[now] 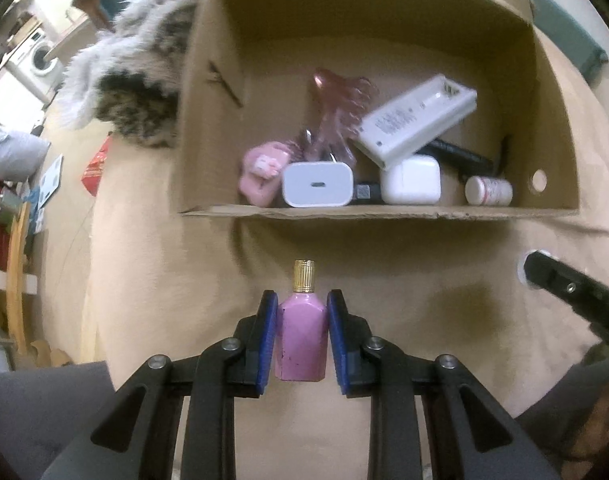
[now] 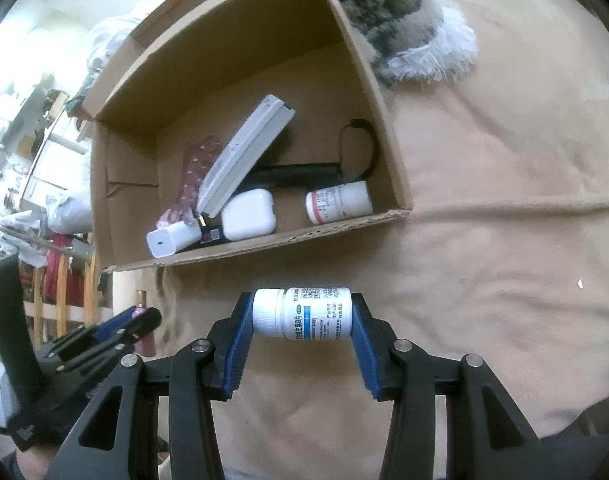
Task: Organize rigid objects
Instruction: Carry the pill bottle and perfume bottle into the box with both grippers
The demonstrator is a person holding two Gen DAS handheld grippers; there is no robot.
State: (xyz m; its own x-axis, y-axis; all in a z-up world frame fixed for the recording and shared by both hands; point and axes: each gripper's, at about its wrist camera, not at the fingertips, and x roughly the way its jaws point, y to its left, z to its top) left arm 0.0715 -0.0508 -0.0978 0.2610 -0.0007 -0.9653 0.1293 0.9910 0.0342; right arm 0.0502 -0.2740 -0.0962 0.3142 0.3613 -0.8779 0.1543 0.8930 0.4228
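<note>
My left gripper (image 1: 302,300) is shut on a pink bottle with a gold cap (image 1: 301,336), held above the tan blanket just in front of the cardboard box (image 1: 344,213). My right gripper (image 2: 302,312) is shut on a white pill bottle with a blue label (image 2: 304,314), gripped end to end and lying sideways, also short of the cardboard box (image 2: 264,246). The left gripper (image 2: 140,318) shows at the lower left of the right wrist view. Inside the box lie white chargers (image 1: 317,184), a white power brick (image 1: 416,122), a pink hair claw (image 1: 336,112) and another pill bottle (image 2: 338,203).
A furry grey and white blanket (image 1: 132,80) lies against the box's left wall. The tan blanket (image 2: 504,220) covers the surface around the box. A black strapped tool (image 2: 304,170) rests in the box. Wooden furniture and a washing machine (image 1: 42,58) stand off to the left.
</note>
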